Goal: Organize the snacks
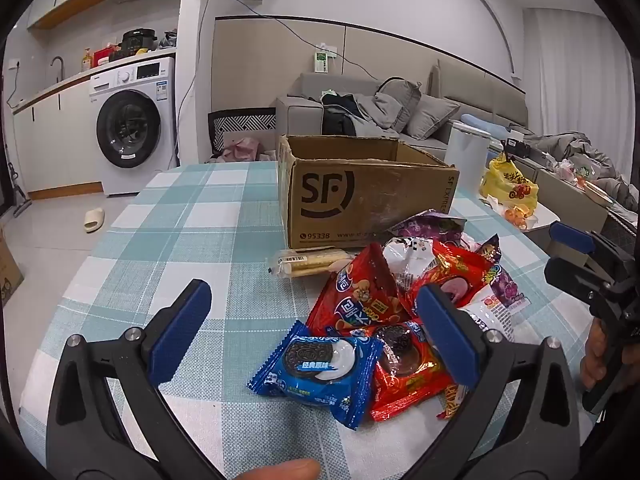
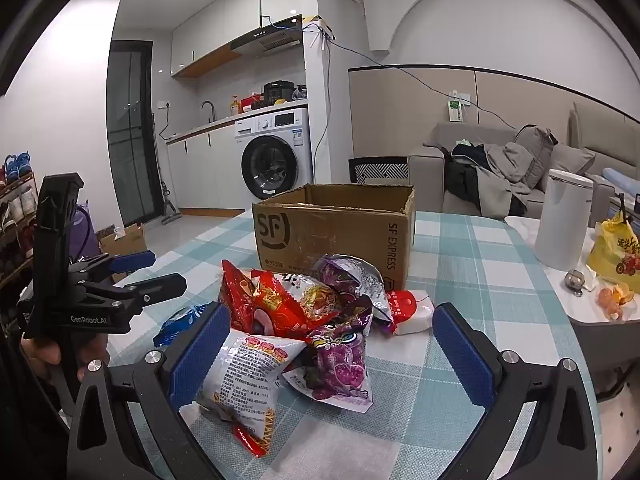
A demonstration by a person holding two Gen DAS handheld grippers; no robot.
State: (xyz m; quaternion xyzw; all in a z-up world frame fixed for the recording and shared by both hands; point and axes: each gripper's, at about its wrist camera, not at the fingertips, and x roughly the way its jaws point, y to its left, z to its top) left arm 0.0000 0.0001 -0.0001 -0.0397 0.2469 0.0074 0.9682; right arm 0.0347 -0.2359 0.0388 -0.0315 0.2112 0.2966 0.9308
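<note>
Surface: a table [image 1: 192, 216] under a teal-and-white checked cloth, bearing an open brown cardboard box [image 1: 360, 196] printed with a courier logo, flaps up, standing toward the far side. Snacks: a loose pile of snack packets [image 1: 404, 300] lies on the cloth just in front of the box, comprising a blue biscuit packet [image 1: 320, 368] at the near edge, a red biscuit packet [image 1: 404, 376] touching it on the right, a larger red bag [image 1: 360, 296] behind, purple packets [image 2: 340, 356] and a white-backed packet [image 2: 248, 368] overlapping toward the right side, and a pale wafer stick pack [image 1: 308, 264] lying flat just beside the box's front wall. None of the snacks can be seen inside the box; its interior is hidden. Room: a white washing machine [image 1: 132, 124] under a counter with a sink tap and range hood at the left; a grey sofa [image 1: 420, 116] strewn with cushions and clothes behind the table; a white cylindrical appliance [image 2: 564, 216] and a yellow plastic bag [image 2: 616, 252] on a side table at the right; a slipper [image 1: 94, 219] on the tiled floor. Tools: left gripper [image 1: 316, 316] hangs tilted downward above the near edge of the pile, jaws spread fully wide, blue pads clear of the packets, holding nothing. Right gripper [image 2: 332, 344] likewise tilted down over the right part of the pile, jaws at their widest; packets lie between its pads in view, none clamped. A person's fingers show at each handle.
</note>
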